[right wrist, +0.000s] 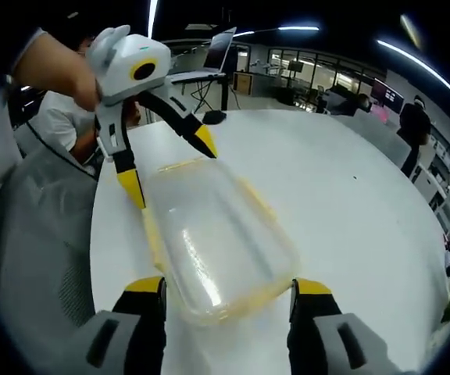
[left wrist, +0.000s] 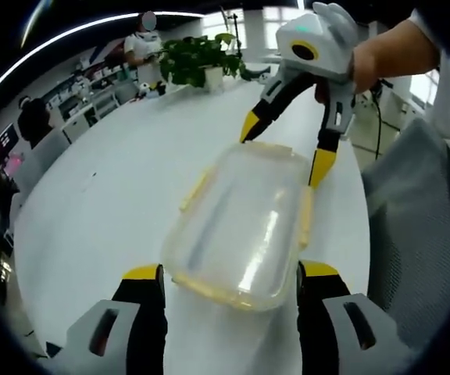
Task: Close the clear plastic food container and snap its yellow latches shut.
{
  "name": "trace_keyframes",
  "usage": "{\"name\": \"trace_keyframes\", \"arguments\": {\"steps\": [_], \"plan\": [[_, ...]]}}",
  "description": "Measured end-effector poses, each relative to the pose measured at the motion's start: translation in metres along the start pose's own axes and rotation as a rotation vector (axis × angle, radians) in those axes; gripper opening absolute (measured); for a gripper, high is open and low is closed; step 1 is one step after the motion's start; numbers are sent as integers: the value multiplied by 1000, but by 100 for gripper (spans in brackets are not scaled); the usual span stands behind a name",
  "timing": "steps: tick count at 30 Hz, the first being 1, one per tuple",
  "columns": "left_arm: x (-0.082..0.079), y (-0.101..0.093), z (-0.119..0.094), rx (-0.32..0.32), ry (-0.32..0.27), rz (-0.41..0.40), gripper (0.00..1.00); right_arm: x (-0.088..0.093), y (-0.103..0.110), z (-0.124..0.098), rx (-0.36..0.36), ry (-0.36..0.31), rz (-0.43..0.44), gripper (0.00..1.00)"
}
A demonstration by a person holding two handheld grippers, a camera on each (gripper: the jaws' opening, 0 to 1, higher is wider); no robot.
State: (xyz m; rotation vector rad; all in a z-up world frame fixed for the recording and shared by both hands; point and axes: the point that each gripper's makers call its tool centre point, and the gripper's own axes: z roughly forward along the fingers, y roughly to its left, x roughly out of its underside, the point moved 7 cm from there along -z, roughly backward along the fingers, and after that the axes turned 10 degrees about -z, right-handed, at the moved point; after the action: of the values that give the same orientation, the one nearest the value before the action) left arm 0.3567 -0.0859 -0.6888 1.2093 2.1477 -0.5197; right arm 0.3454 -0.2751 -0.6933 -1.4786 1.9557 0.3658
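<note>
The clear plastic food container (left wrist: 244, 226) lies on the white table (left wrist: 92, 211) with its lid resting on top. Yellow latches (left wrist: 306, 219) run along its sides. My left gripper (left wrist: 231, 273) is open, its jaws standing either side of the container's near end. At the far end my right gripper (left wrist: 286, 147) is open too, its yellow tips at the two corners. In the right gripper view the same container (right wrist: 217, 234) lies between my open right gripper (right wrist: 226, 287) and the open left gripper (right wrist: 169, 164). A yellow latch (right wrist: 153, 234) shows on its left side.
A grey mesh chair (left wrist: 420, 234) stands close against the table edge beside the container. A potted plant (left wrist: 198, 58) sits at the table's far end, with people and desks behind it. A laptop (right wrist: 229, 39) stands beyond the other end, and a person's hand (right wrist: 53, 66) holds the left gripper.
</note>
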Motion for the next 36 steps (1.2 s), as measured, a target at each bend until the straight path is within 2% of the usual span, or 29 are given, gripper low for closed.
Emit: {"name": "trace_keyframes", "arguments": {"steps": [10,16,32,36], "plan": [[16,23,-16,-3,10,10,66,-24,5,20,13,-1,9,61],[16,35,-17,4,5,22,65,-30,-1,26,22,6,13,61],[-7,93,2,11,1,40,66,-42,-55,49,56,3,18,61],[-10,99,4,10,-6,39,65,-43,-63,52,56,5,16,61]]}}
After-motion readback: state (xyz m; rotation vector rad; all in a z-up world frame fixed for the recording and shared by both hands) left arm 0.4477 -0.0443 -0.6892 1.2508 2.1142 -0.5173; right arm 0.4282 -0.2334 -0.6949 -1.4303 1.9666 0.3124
